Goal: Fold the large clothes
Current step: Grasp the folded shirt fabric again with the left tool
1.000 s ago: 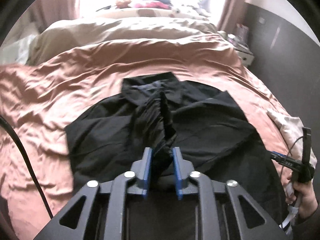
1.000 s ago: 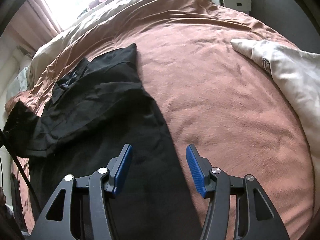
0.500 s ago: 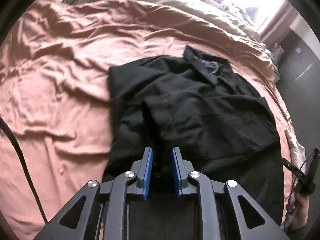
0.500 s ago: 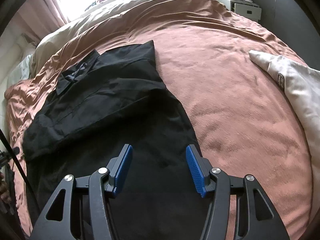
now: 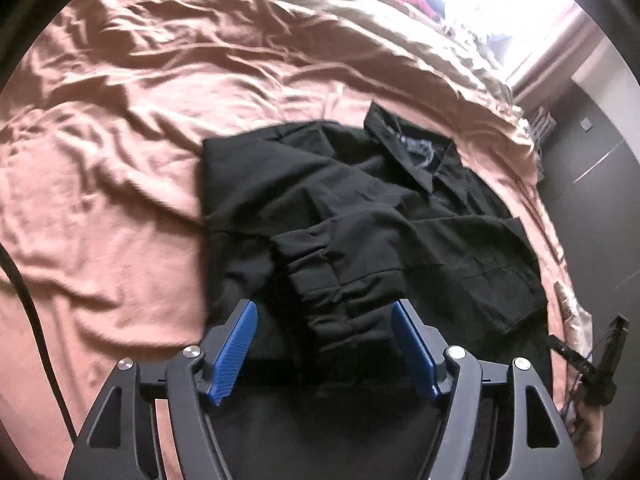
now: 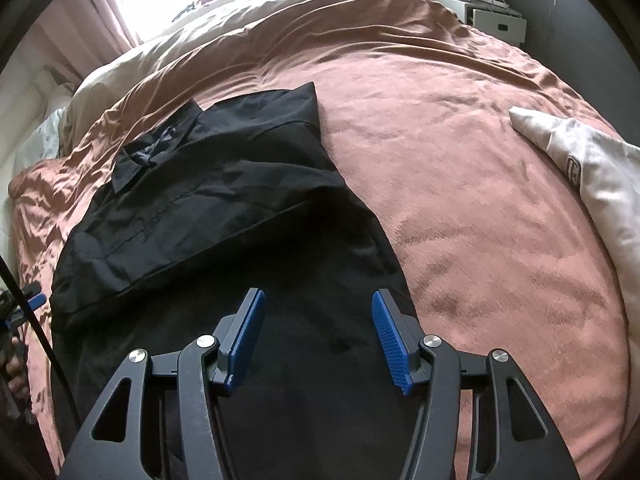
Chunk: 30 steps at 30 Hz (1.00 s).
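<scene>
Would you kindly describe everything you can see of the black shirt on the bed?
The black shirt is a collared garment of thin, creased woven-looking fabric, lying front up on the pinkish-brown bedspread. Its collar points toward the window end. One sleeve is folded in across the body, its bunched end lying between the blue pads of the left gripper, whose jaws have just been opening and do not press it. The right gripper hangs open over the lower part.

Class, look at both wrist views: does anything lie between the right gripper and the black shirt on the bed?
Nothing visible does. The right gripper hangs open directly over the black shirt, with only bare fabric below it. The white garment lies well off to the side.
</scene>
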Tool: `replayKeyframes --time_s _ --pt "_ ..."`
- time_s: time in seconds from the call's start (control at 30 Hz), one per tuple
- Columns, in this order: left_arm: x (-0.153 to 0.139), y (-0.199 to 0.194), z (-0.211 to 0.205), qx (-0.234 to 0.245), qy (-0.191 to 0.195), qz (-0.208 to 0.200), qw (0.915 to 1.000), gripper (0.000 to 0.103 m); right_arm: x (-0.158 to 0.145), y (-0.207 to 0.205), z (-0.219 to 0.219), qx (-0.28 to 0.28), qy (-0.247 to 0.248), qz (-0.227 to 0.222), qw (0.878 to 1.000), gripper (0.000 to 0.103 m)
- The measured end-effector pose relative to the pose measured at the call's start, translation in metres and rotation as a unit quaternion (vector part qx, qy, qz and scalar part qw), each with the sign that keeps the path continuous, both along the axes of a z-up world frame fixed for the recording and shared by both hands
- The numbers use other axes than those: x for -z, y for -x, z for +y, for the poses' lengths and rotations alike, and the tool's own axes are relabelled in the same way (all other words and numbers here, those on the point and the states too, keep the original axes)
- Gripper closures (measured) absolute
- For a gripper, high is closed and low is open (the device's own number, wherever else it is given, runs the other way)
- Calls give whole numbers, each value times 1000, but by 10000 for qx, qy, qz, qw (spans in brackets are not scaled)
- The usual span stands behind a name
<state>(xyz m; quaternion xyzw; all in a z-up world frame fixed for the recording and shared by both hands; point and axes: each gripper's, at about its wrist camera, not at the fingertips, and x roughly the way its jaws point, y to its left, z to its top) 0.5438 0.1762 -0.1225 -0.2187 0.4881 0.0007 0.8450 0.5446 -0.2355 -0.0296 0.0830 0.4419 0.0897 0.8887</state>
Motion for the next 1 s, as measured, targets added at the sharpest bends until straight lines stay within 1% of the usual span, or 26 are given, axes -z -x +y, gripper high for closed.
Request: replayKeyframes --time_s 0.07,0.1,0.13,0.17,0.23,0.3,0.33,0.37,0.4,0.53,0.63,0.7,0.77,0.83,0.93,1.0 --pt "14 -12 -1 -71 -110 234 9996 32 0 -3 0 -17 49 -7 10000 49" --pt "19 -15 -1 -95 -83 272 9995 32 1 -5 0 -9 71 -7 10000 49" --pt "22 -17 -2 -79 16 226 9997 33 1 -7 0 1 99 -7 10000 49" --pt "22 -18 -3 -47 31 180 9998 36 2 -11 -1 17 151 0 9999 49" --pt "21 -21 -12 47 -355 161 9992 54 6 -20 0 73 286 37 9996 49" --pt "19 -25 -21 170 -755 193 9968 63 9 -31 2 117 405 109 9991 49" --pt "18 -26 -22 206 -868 194 9958 74 11 -38 3 153 477 157 9986 49" --pt "16 -28 -24 217 -1066 186 9939 95 11 -43 5 183 532 185 9982 49" --pt "13 -29 -24 187 -1247 197 9918 96 11 -47 6 218 568 196 9980 49" --pt "0 -32 -10 71 -1303 59 9914 96 12 -63 9 314 545 264 9977 49" --pt "6 -36 0 -17 -1329 150 9910 96 14 -71 6 479 608 233 9967 49" --pt "16 -40 3 -6 -1201 272 9924 96 19 -75 1 533 485 302 9969 49" --pt "29 -41 5 23 -1164 427 9923 92 25 -78 -6 562 346 343 9972 49" --pt "35 -40 6 -1 -1108 468 9927 88 26 -76 -8 562 247 344 9975 49" --pt "28 -32 11 -104 -893 384 9952 88 22 -68 -7 513 271 332 9978 49" --pt "18 -24 14 -133 -864 325 9956 88 16 -60 -8 334 176 268 9989 49"
